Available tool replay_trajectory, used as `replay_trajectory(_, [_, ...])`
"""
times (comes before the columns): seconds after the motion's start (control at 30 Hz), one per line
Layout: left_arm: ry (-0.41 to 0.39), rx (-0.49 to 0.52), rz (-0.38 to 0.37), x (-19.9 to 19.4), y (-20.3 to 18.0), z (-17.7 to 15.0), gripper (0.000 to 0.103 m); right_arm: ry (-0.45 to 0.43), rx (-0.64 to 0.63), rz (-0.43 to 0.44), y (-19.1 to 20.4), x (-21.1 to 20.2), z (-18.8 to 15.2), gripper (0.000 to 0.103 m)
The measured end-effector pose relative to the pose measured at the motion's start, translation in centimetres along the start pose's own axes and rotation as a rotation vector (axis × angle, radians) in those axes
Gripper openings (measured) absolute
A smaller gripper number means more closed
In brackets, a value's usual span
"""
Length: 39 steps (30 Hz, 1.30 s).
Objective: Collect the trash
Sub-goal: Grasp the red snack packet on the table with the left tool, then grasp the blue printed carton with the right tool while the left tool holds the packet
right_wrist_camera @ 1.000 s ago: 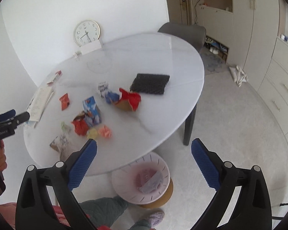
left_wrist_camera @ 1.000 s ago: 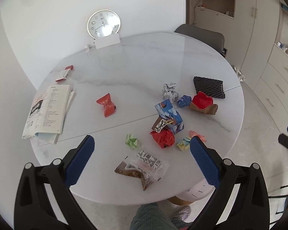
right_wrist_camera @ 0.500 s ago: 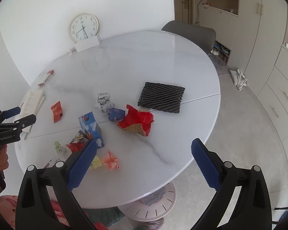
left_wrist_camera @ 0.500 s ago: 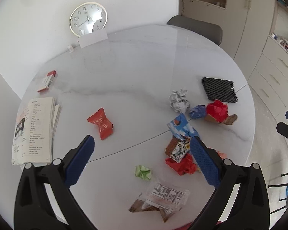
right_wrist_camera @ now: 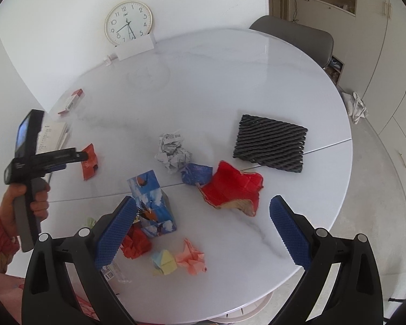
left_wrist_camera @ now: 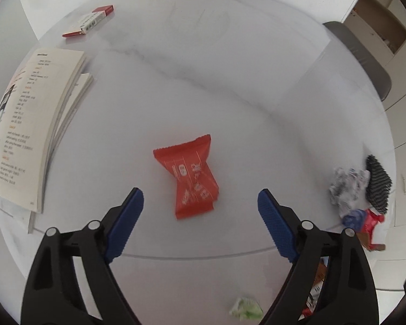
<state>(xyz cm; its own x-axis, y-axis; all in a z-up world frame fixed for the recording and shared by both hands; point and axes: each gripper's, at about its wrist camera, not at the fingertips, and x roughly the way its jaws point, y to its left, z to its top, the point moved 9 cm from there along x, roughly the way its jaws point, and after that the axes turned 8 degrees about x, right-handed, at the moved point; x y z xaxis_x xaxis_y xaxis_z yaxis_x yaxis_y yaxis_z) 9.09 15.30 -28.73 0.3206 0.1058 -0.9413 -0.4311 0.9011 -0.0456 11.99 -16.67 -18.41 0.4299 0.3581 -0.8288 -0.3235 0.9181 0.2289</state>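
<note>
A red snack wrapper [left_wrist_camera: 193,174] lies on the white round table [left_wrist_camera: 230,81], just ahead of my open, empty left gripper [left_wrist_camera: 200,197]. It also shows in the right wrist view [right_wrist_camera: 90,162], under the left gripper [right_wrist_camera: 78,157]. My right gripper [right_wrist_camera: 203,211] is open and empty above a trash cluster: a blue carton [right_wrist_camera: 153,203], a red and brown wrapper [right_wrist_camera: 231,188], crumpled newspaper [right_wrist_camera: 173,154], a blue scrap [right_wrist_camera: 196,173], red paper [right_wrist_camera: 135,243], yellow paper [right_wrist_camera: 163,262], pink paper [right_wrist_camera: 192,257]. A green paper ball [left_wrist_camera: 245,308] lies near the left gripper.
An open booklet [left_wrist_camera: 32,127] lies at the table's left edge. A red and white small box [left_wrist_camera: 90,20] lies behind it. A black foam net [right_wrist_camera: 270,143] lies at the right. A clock [right_wrist_camera: 128,23] and white card [right_wrist_camera: 135,47] stand at the back. A grey chair [right_wrist_camera: 297,40] stands beyond.
My left gripper has moved forward and down to the red snack wrapper, which now lies just ahead of its fingers. My right gripper has moved in over the trash cluster.
</note>
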Motion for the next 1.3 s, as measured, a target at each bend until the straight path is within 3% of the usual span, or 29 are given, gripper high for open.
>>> replay_trajectory(0.1, [0.031,0.014,0.026,1.8,0.1,0.3,0.074,0.006,-0.001,-0.002,0.7,0.4,0.3,0.098])
replay_trajectory(0.3, [0.083,-0.029,-0.009,3.8,0.1,0.0,0.041,0.035,-0.007,-0.007,1.8,1.4,0.0,0.098])
replay_trajectory(0.47, [0.082,-0.007,-0.011,4.0,-0.2,0.3,0.031,0.088,-0.011,0.026,3.6,3.4,-0.7,0.098])
replay_trajectory(0.6, [0.081,-0.015,-0.028,3.3,0.0,0.5,0.029,0.138,-0.03,0.071,5.9,6.4,-1.1,0.098])
replay_trajectory(0.77, [0.042,-0.004,-0.017,0.1,0.5,0.0,0.029,0.195,-0.145,0.035,8.5,11.2,-1.7,0.097])
replay_trajectory(0.93, [-0.026,0.032,0.013,-4.4,0.6,-1.3,0.029,0.245,-0.194,-0.014,9.2,14.5,-2.1,0.074])
replay_trajectory(0.97, [-0.043,0.034,0.021,-5.6,0.6,-1.9,0.029,0.261,-0.193,-0.012,9.1,14.9,-2.3,0.063])
replay_trajectory(1.03, [-0.073,0.027,0.031,-7.6,0.8,-2.7,0.029,0.275,-0.179,0.001,8.8,15.2,-2.5,0.049])
replay_trajectory(1.3, [-0.143,-0.021,0.069,-14.8,-0.1,-8.7,0.029,0.162,-0.166,0.08,7.8,10.9,-0.1,0.049])
